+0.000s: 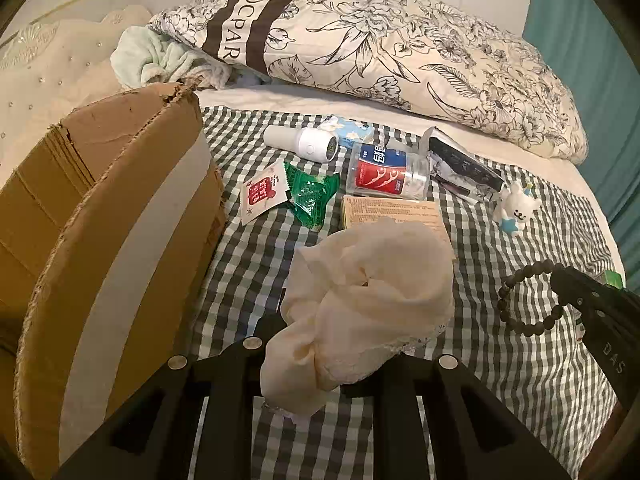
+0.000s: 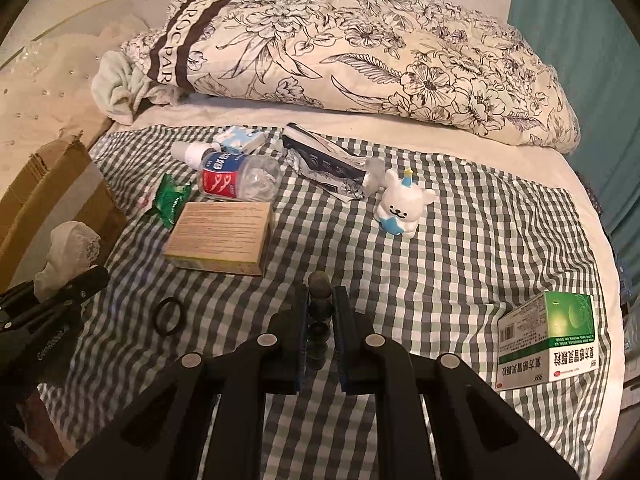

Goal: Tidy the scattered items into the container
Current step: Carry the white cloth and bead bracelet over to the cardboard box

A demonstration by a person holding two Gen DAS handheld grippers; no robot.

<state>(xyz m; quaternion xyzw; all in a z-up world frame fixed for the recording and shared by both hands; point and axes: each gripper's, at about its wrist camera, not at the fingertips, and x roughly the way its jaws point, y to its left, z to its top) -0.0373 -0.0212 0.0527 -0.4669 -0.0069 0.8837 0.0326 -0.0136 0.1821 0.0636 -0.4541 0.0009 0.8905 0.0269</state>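
My left gripper is shut on a crumpled cream cloth and holds it above the checked sheet, beside the open cardboard box on its left. The cloth also shows in the right wrist view. My right gripper is shut on a dark bead bracelet; the bracelet hangs from it in the left wrist view. Scattered on the sheet lie a tan carton, a clear floss jar, a green packet, a white bear figurine and a green-and-white medicine box.
A white bottle, a red-and-white sachet, a blue tissue pack, a dark foil pouch and a black hair tie also lie on the sheet. A floral duvet is heaped behind. A teal curtain hangs on the right.
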